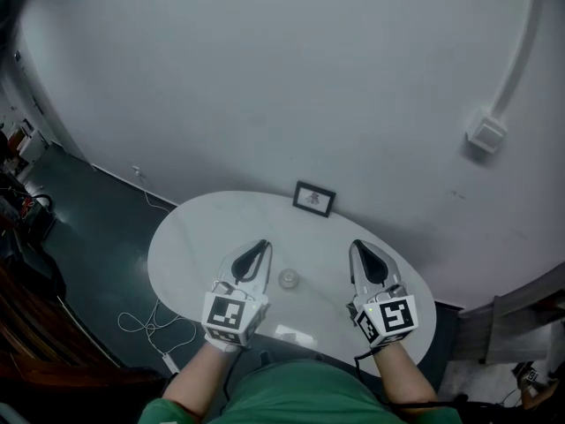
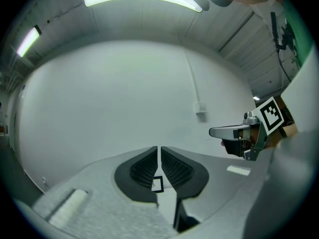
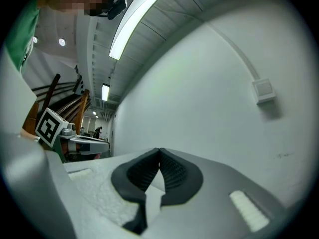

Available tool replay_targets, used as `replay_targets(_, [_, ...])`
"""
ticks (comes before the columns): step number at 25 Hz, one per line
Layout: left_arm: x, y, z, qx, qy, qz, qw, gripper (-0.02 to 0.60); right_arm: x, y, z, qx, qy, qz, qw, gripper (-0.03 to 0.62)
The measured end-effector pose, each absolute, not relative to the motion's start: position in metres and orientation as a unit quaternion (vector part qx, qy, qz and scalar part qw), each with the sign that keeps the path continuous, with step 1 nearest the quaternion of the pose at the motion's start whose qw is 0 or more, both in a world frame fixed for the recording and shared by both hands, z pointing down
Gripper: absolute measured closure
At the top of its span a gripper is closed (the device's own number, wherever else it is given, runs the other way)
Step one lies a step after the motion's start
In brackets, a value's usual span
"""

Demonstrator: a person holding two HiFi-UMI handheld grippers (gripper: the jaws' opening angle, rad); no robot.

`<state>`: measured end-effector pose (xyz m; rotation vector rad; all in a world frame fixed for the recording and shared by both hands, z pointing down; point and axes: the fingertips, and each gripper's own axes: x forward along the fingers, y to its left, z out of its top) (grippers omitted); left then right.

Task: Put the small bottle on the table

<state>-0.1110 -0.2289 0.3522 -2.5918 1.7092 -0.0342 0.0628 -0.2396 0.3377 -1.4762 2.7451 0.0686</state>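
Bottle [image 1: 288,278] on worktop [image 1: 177,246], btwn the two grippers.
Seen from above, it stands free w/ nothing touching it. L gripper [image 1: 260,247] and R gripper [image 1: 356,247] flank it, one each side. Fingers [image 2: 142,166] of both are pressed together w/ nothing held. Frame [image 1: 314,198] at worktop's far edge, by wall [image 1: 265,78].

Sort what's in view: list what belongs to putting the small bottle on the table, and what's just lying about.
For the job: small bottle, table, left hand-held gripper, right hand-held gripper, both shut and empty.
Lying about: picture frame at the table's far edge, white cable on the floor, wall box.
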Motion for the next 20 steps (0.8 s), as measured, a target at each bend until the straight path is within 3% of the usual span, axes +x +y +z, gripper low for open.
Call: replay_targets(20, [-0.1, -0.234, 0.371, -0.841, 0.54, -0.012, -0.022, 0.551, 0.07, -0.243, 0.347, -0.478, 0.878, 0.011, 0.019, 0.591])
